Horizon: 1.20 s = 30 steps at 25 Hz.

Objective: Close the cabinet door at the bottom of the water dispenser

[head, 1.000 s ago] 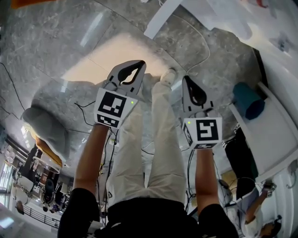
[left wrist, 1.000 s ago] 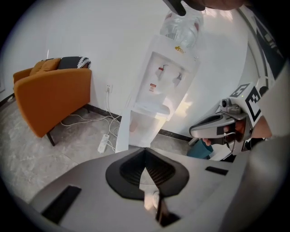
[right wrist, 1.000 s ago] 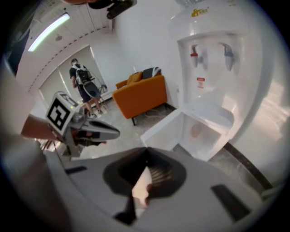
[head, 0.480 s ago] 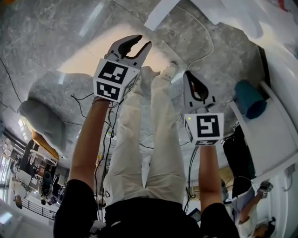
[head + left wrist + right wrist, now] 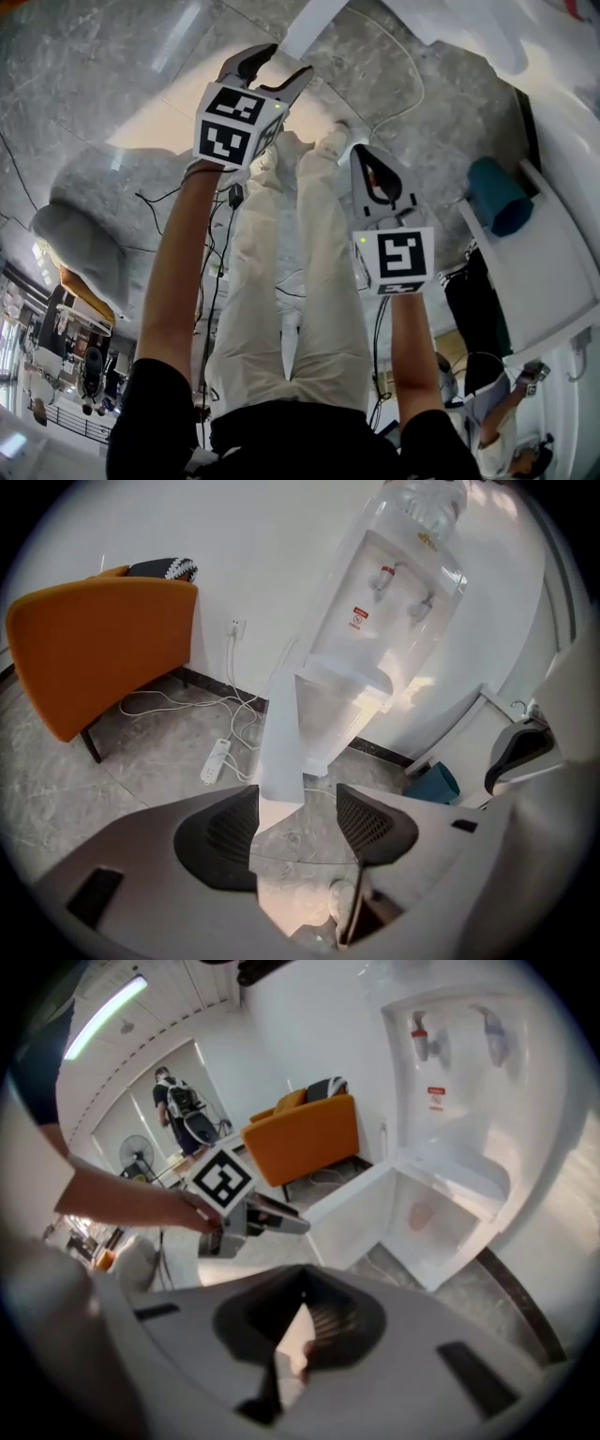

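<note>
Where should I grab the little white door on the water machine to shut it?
I'd grab the cabinet door by its free edge, farthest from the hinge on the water dispenser. It stands swung out, a thin flat panel, edge toward you, so come straight at it. The left gripper, jaws just opened and empty, faces it.

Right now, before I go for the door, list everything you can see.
dispenser: one, white, ahead
door: one, white, open, at dispenser's base
armchair: one, orange, left of dispenser
power strip: one, white, beside armchair
bin: one, teal, right of dispenser
bystander: one, far background
legs: two, cream trousers, below grippers
left gripper: one, grey, fingers just opened, nothing gripped, door edge beyond
right gripper: one, grey, fingers shut
</note>
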Each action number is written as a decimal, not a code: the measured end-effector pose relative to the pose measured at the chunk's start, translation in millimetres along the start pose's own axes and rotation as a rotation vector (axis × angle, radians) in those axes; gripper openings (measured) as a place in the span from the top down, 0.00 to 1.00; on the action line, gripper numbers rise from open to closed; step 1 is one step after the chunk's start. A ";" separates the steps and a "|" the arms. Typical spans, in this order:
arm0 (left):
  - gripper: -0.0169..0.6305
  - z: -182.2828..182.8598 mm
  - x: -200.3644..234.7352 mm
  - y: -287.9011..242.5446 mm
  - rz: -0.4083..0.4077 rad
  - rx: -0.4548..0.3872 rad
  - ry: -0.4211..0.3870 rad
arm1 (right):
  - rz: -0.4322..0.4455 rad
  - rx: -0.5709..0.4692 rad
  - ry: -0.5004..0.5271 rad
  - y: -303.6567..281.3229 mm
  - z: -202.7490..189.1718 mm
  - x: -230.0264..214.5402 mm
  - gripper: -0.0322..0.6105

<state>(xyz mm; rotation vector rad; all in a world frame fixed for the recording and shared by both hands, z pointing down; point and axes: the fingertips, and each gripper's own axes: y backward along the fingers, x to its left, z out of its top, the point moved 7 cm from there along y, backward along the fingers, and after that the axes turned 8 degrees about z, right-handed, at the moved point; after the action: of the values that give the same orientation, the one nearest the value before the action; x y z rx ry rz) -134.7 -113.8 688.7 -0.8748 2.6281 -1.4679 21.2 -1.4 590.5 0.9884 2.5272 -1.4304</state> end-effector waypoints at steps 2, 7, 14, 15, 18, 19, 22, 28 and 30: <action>0.57 -0.5 2.6 -5.1 0.006 0.013 0.002 | 0.007 0.004 0.008 -1.6 -0.2 1.3 0.90; 0.57 2.7 1.4 -12.8 0.008 0.027 -0.015 | 0.008 0.004 -0.010 -1.7 -5.1 3.4 0.90; 0.57 3.6 -3.9 -15.8 0.006 0.042 -0.006 | -0.017 0.003 -0.032 1.2 -7.7 -4.4 0.90; 0.57 3.6 -5.1 -16.4 0.003 0.048 -0.008 | -0.022 0.000 -0.032 1.8 -7.5 -5.8 0.90; 0.57 2.8 -11.6 -18.1 -0.011 0.071 -0.038 | -0.039 -0.016 -0.040 5.2 -8.0 -9.5 0.90; 0.57 2.2 -13.6 -18.5 -0.014 0.078 -0.049 | -0.047 -0.022 -0.044 6.4 -8.8 -10.4 0.90; 0.57 0.4 -19.6 -20.0 -0.021 0.094 -0.074 | -0.066 -0.035 -0.058 10.2 -13.0 -12.0 0.90; 0.57 -1.2 -38.9 -24.6 -0.045 0.128 -0.111 | -0.074 -0.032 -0.081 21.5 -24.4 -15.2 0.90; 0.57 -0.9 -46.0 -26.1 -0.046 0.128 -0.131 | -0.085 -0.037 -0.080 26.1 -26.8 -18.5 0.90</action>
<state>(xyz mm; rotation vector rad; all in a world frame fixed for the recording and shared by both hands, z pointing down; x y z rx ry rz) -84.0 -101.9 698.0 -0.9885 2.4079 -1.5143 57.0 20.0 592.9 0.8101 2.5560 -1.4096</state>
